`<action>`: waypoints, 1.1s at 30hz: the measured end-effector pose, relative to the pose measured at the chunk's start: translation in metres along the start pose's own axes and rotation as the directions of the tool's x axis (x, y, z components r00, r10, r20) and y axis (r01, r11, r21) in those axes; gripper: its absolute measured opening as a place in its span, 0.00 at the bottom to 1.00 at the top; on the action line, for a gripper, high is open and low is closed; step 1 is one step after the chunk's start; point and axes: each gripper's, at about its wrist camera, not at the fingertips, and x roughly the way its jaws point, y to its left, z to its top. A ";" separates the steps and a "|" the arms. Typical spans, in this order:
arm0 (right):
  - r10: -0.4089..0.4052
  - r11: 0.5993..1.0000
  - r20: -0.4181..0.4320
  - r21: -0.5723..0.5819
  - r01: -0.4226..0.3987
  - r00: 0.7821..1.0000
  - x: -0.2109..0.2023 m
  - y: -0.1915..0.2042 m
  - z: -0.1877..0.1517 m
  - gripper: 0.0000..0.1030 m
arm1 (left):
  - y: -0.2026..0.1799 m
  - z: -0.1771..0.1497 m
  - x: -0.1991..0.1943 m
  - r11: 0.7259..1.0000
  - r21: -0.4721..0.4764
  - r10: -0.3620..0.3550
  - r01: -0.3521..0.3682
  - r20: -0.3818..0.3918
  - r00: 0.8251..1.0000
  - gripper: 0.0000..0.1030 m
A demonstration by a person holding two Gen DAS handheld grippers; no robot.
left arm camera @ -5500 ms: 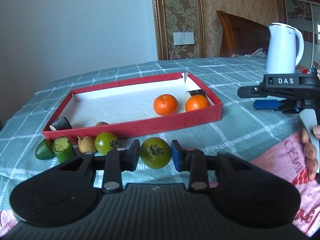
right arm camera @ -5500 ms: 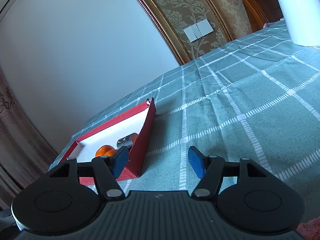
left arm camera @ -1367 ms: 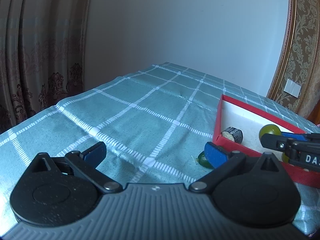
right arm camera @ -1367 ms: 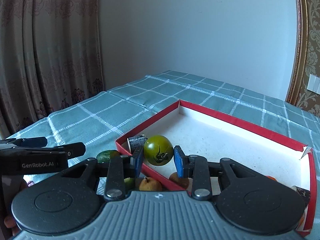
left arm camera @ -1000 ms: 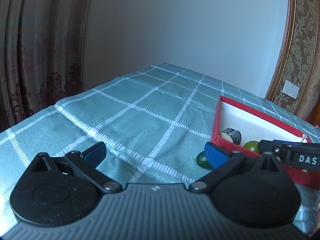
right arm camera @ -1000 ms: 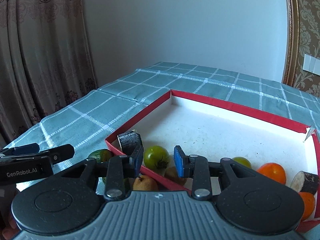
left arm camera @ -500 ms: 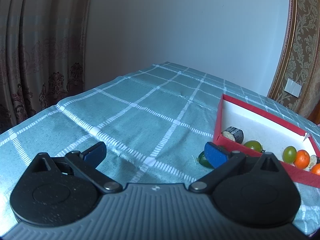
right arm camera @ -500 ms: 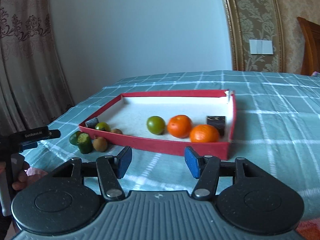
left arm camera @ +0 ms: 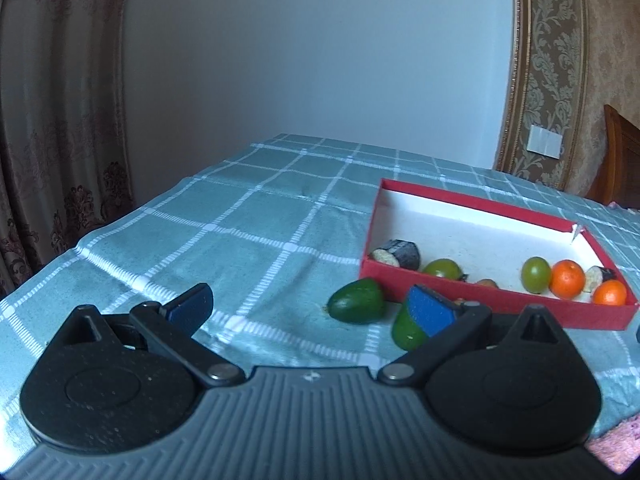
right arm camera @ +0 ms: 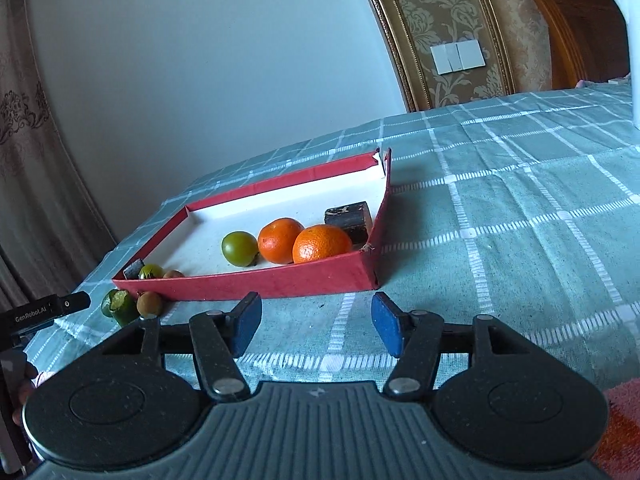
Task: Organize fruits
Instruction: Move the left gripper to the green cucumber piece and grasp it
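Right gripper point(right arm camera: 316, 326) opening, angled twd tablecloth point(right arm camera: 520, 240)

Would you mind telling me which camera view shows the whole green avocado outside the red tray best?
The left wrist view: the avocado lies unobstructed on the cloth just outside the red tray's near left corner. The right wrist view shows only the cut green piece and a small brown fruit there; the whole avocado is not visible.

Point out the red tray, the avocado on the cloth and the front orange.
red tray point(right arm camera: 280, 282), right wrist view, near wall's outer face.
avocado point(left arm camera: 356, 301), left wrist view, middle of its skin.
front orange point(right arm camera: 321, 243), right wrist view, middle of its peel.
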 end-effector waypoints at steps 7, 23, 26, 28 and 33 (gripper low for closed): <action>0.023 0.998 0.013 0.052 -0.023 1.000 -0.002 -0.008 0.000 0.62 | -0.047 -0.010 -0.004 0.974 0.226 -0.041 0.035 0.020 0.999 0.86; 0.038 0.996 0.021 0.081 -0.040 0.999 -0.003 -0.012 0.000 0.65 | -0.054 -0.016 0.008 0.966 0.239 -0.090 0.100 -0.053 0.995 0.46; 0.038 0.996 0.020 0.080 -0.040 0.999 -0.003 -0.012 0.000 0.65 | -0.057 -0.016 0.009 0.963 0.244 -0.101 0.113 -0.059 0.993 0.44; 0.039 0.996 0.019 0.081 -0.040 0.999 -0.003 -0.012 0.000 0.65 | -0.059 -0.014 0.011 0.961 0.248 -0.110 0.124 -0.071 0.991 0.42; 0.039 0.996 0.016 0.082 -0.040 0.999 -0.003 -0.012 0.000 0.65 | -0.061 -0.010 0.020 0.961 0.239 -0.120 0.140 -0.097 0.988 0.36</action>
